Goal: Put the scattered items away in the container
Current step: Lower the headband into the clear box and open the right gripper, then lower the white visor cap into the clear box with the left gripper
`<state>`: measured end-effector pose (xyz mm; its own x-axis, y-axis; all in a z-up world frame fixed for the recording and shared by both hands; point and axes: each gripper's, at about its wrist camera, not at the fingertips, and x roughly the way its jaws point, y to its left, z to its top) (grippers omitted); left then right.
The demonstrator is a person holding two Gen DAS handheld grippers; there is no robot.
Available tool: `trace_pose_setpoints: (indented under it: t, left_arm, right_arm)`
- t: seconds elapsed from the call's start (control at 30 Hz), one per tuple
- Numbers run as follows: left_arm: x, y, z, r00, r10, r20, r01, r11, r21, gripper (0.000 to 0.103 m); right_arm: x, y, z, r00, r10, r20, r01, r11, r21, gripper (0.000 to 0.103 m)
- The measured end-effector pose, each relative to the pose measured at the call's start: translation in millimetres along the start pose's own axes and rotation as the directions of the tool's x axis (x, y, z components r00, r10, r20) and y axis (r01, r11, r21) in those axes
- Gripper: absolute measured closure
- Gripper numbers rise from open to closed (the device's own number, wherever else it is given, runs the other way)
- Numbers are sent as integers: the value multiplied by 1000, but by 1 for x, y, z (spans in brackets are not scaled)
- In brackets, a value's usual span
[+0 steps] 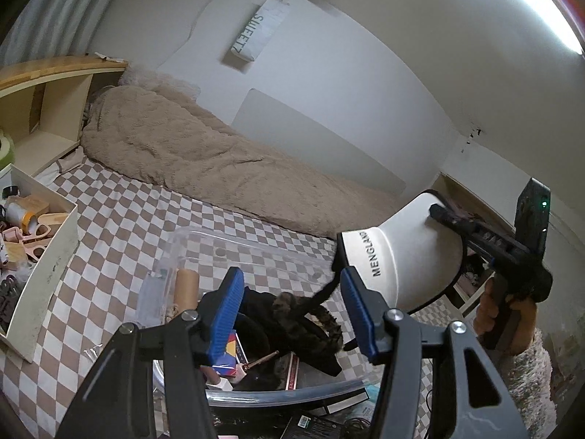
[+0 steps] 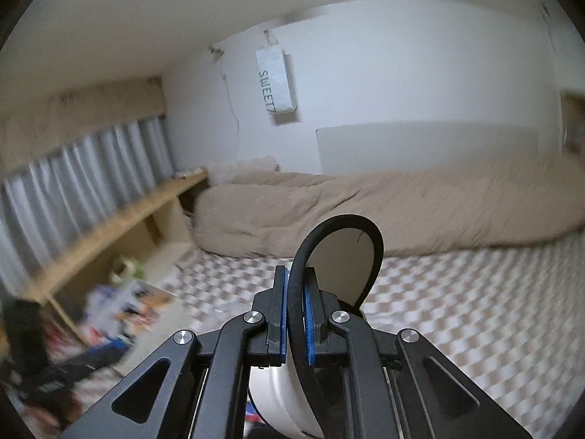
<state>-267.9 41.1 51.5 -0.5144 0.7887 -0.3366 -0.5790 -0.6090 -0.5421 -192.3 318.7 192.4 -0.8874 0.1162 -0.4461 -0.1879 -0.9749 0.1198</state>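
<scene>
left tool (image 1: pixel 292 307), dark clothing (image 1: pixel 292 325) behind, visor (image 1: pixel 402 256)

Black linkage grippers with silver screws, blue ribbed fingers (image 1: pixel 227 314); fuzzy pale sleeve (image 1: pixel 530 373).

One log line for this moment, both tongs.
left tongs: open over bin | right tongs: shut on visor rim, held up | visor: not binned

A beige blanket (image 1: pixel 204 161) lies at eleven o'clock on the checked sheet (image 1: pixel 120 219); a "SWEET" bag (image 1: pixel 256 33) hangs at twelve.
</scene>
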Motion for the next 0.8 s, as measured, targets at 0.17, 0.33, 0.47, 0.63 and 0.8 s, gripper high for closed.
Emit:
trace_pose_setpoints:
  t: [0.17,0.33,0.47,0.63,0.8]
  left_arm:
    - [-4,10,3,999,33,9,-33,999,-9,48]
    - [-11,25,5,998,64,17,-64,998,-25,48]
    - [-21,36,6,996,90,30,-89,996,-23,48]
    - [-27,49,6,994,105,35,-103,994,-40,48]
    - [-25,52,5,993,114,24,-112,993,-45,48]
  right_arm:
    - [38,48,-19,985,-171,-19,162,959,-234,94]
    - [85,92,-50,972,-229,-53,192,903,-384,94]
    - [123,125,-78,969,-215,-122,135,873,-470,94]
    - [153,154,-116,948,-142,-283,-32,847,-531,94]
    - [143,144,-102,951,-2,-311,-116,925,-361,55]
